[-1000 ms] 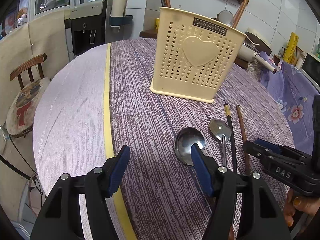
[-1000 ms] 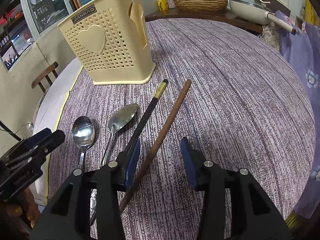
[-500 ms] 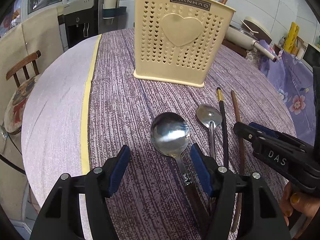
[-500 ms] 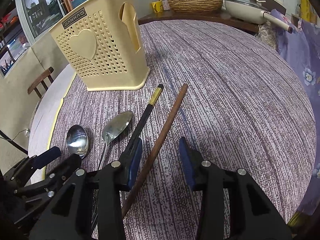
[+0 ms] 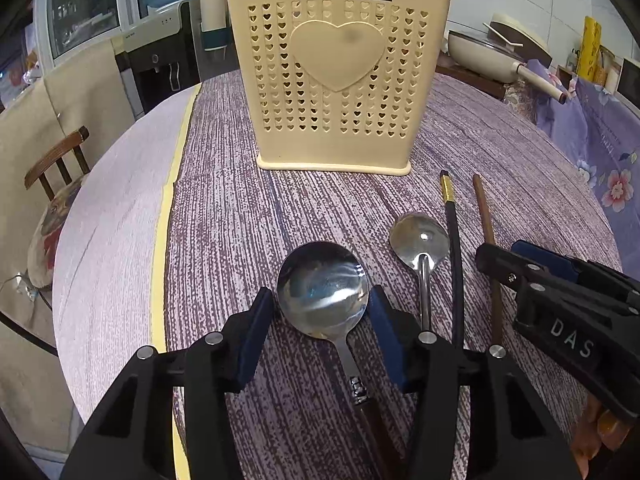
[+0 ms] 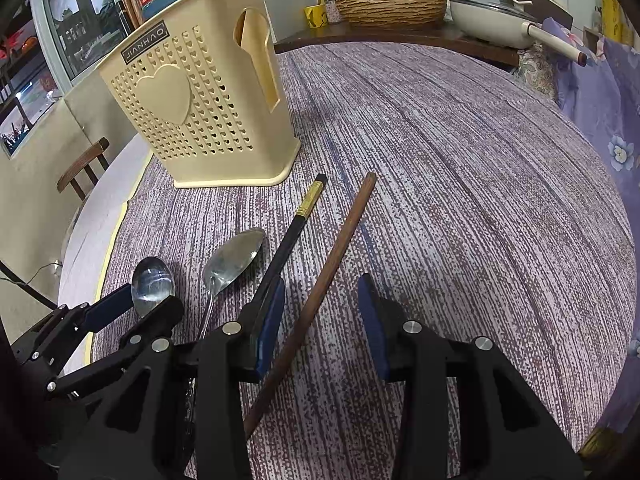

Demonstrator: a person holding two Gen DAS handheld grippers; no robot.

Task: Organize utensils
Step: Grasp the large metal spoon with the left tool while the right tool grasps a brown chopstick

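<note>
Four utensils lie side by side on the striped purple tablecloth [image 6: 460, 168], long axes roughly parallel, heads toward the cream utensil holder [image 5: 338, 76] and handles toward the grippers. From the left: a large round spoon [image 5: 323, 286] with a dark handle, a smaller metal spoon [image 5: 420, 240], a black chopstick [image 5: 454, 248] with a gold band near its far end, and a brown wooden chopstick [image 6: 324, 284]. The holder stands upright beyond them, perforated with small hearts, bearing one large raised heart and a black label reading "JIANHAO". The left gripper [image 5: 323, 332] is spread, its blue pads flanking the large spoon's bowl; contact cannot be confirmed. The right gripper [image 6: 322, 316] is likewise spread, straddling the wooden chopstick without pinching it. Its body reads "DAS" in the left wrist view.
</note>
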